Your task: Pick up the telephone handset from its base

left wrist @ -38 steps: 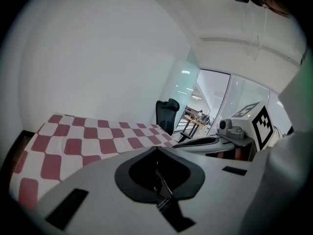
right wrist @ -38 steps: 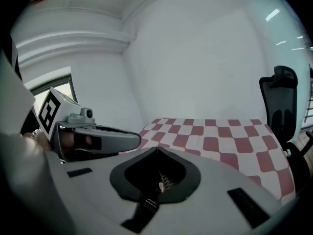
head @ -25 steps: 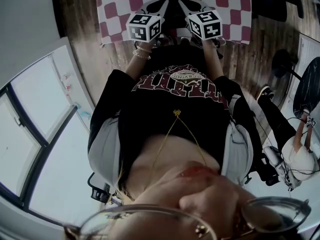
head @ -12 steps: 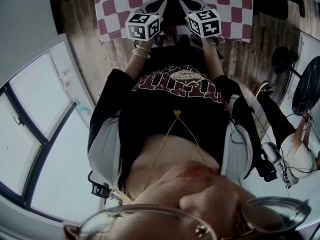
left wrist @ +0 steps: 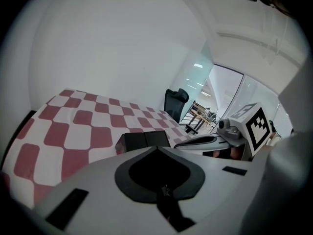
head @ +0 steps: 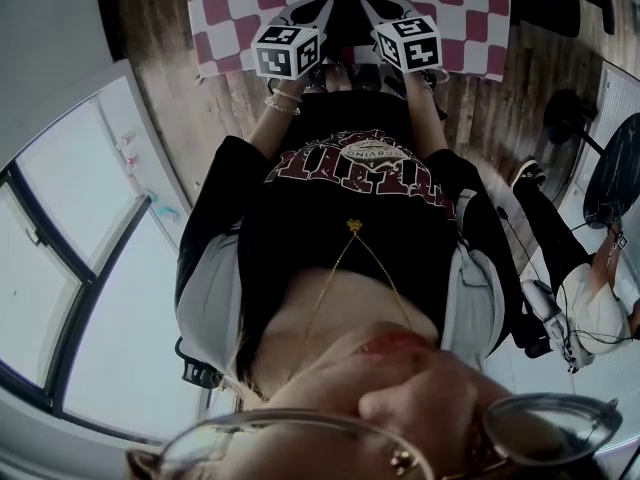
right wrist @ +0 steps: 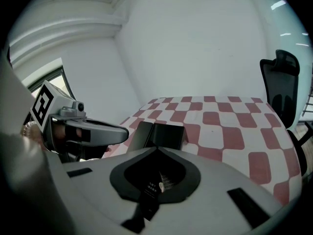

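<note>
Nothing is lifted yet: my left gripper (left wrist: 156,148) and right gripper (right wrist: 156,150) both have jaws pressed together on nothing, just short of the black boxy telephone (right wrist: 162,135), untouched on the red-and-white checked tablecloth (right wrist: 230,136).

left gripper (left wrist: 156,149): jaws are meeting, empty, pointing at phone
phone (left wrist: 145,141): is lying just beyond the jaws
cloth (left wrist: 73,131): is spreading under phone
right gripper (left wrist: 195,142): is hovering right of phone
</note>
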The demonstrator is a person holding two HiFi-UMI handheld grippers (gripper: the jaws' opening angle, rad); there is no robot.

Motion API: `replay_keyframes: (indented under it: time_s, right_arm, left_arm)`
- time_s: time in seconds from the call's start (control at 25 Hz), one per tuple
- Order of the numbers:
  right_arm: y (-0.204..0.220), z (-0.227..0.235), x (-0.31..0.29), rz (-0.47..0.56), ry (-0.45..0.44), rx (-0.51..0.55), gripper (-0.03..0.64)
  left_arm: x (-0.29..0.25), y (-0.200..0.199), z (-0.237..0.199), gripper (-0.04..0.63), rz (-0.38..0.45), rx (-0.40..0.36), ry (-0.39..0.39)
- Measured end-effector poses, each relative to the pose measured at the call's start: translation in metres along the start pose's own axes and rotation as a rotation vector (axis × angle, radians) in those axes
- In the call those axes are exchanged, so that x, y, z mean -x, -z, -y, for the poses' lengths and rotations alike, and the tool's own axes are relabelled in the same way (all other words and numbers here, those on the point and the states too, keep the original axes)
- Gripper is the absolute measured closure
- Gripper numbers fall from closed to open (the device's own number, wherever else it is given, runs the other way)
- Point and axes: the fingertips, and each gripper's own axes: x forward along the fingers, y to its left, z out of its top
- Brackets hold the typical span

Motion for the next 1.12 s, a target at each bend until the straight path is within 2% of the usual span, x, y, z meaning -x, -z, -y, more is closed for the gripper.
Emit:
replay_keyframes:
  time_s: [0.64,1.12]
  right_arm:
    - [0.032,0.009,-0.009,-0.095,0.048,-0.003,0.598]
    - [0.032,0.010,-0.010,-0.089,0.083,-0.004,0.598]
  left_arm:
    - [-0.002,0.024,-0.011,0.584,-0.050,0.031,-0.010]
    - [0.005,0.032,-0.027,0.584,-0.063,0.068,-0.005]
